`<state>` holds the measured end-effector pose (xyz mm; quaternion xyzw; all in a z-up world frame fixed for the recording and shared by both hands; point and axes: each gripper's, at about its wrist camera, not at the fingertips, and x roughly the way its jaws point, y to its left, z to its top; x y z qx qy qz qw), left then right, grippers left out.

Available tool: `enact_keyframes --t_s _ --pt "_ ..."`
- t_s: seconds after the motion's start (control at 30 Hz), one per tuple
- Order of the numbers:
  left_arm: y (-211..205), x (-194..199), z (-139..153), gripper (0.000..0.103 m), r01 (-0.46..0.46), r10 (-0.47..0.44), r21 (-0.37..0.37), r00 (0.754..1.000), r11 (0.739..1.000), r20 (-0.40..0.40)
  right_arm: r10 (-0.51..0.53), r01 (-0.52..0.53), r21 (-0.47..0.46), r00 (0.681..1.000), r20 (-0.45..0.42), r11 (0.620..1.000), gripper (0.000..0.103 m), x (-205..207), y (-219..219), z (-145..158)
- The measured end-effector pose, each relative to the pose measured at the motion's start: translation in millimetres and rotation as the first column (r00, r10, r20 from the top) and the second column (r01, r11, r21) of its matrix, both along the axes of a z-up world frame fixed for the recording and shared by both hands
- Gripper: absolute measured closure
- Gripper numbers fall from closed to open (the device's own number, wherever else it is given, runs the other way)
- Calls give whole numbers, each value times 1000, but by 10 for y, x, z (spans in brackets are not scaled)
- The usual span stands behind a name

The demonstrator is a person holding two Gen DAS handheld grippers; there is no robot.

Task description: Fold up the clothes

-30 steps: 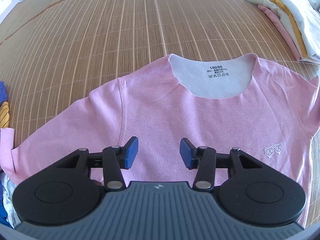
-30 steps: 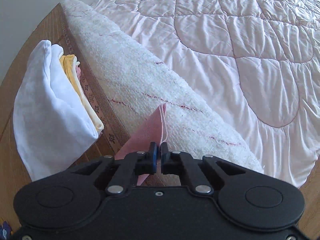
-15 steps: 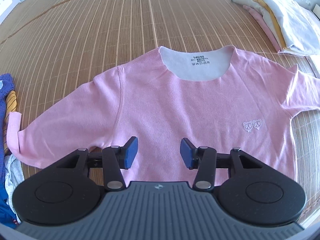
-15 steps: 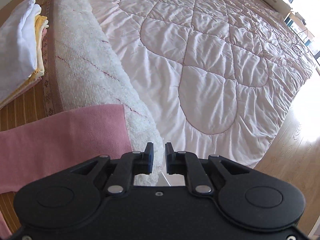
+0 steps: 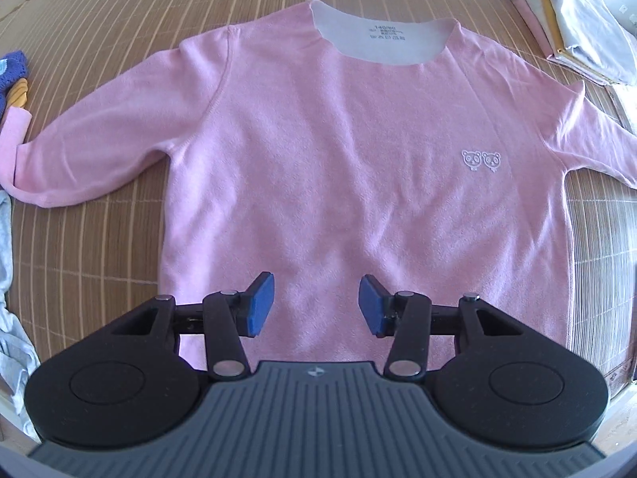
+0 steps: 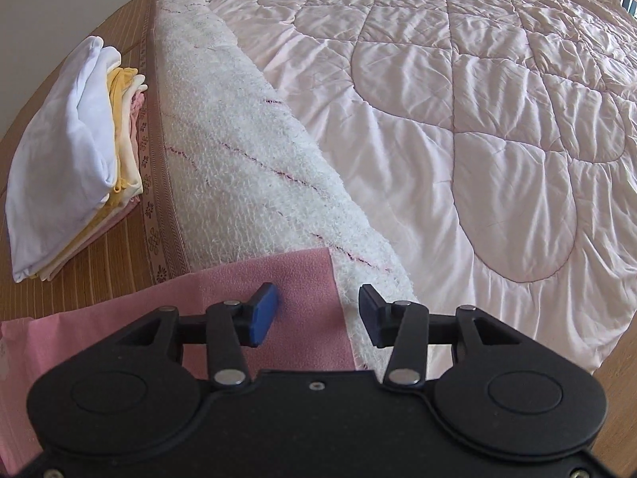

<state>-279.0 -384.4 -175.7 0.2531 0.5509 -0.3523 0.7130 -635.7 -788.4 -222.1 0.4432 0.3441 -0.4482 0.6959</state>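
In the left wrist view we see the left hand-held gripper (image 5: 316, 304) spread wide, holding nothing, poised over the lower part of the pink shirt (image 5: 350, 167). The shirt lies flat, front up, on the bamboo mat (image 5: 119, 12), sleeves out to both sides. A folded stack (image 5: 573, 28) sits at the far right; loose clothes (image 5: 12, 91) lie at the left edge.

In the right wrist view we see the right hand-held gripper (image 6: 317, 314) equally wide, empty, above the shirt's sleeve end (image 6: 278, 283), which overlaps a white blanket (image 6: 239, 151). Only here does the quilt (image 6: 477, 119) show.
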Motion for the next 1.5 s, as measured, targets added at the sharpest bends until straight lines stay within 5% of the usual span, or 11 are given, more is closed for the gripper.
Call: enact_keyframes --t_s 0.1,0.47,0.6,0.73,0.9,1.0,1.07,1.17,1.3,1.5 --pt "7 -123 -67 49 -4 4 8 1000 1000 -20 43 -41 -43 998 46 998 98 -21 3 58" --pt "-148 -389 -320 47 81 -79 87 997 993 -23 168 -181 -76 975 -145 981 98 -92 17 232" --pt "-168 -430 -328 42 98 -99 96 995 991 4 183 -198 -77 969 -168 977 93 -125 51 225" --pt "-184 -411 -255 42 101 -102 94 995 990 7 96 -120 -152 984 -152 981 73 -191 235 306" --pt "-446 -325 128 42 99 -96 -73 995 992 42 283 -304 -227 951 -121 925 57 75 583 641" --pt "-815 -170 309 42 -38 23 -228 997 973 -69 349 -353 -179 935 -55 918 56 307 669 721" --pt "-1108 -58 330 42 -181 127 -291 973 939 -194 370 -371 -171 928 -40 913 49 475 724 715" --pt "-1640 -56 235 42 -203 130 -310 962 929 -242 301 -303 -170 953 -37 938 49 680 840 612" --pt "-2154 -190 178 43 -18 -16 -326 995 945 -101 196 -184 -142 978 76 973 49 845 1085 592" --pt "-2541 -364 -80 43 225 -211 -251 974 941 80 66 -58 -43 975 213 997 46 941 1318 564"
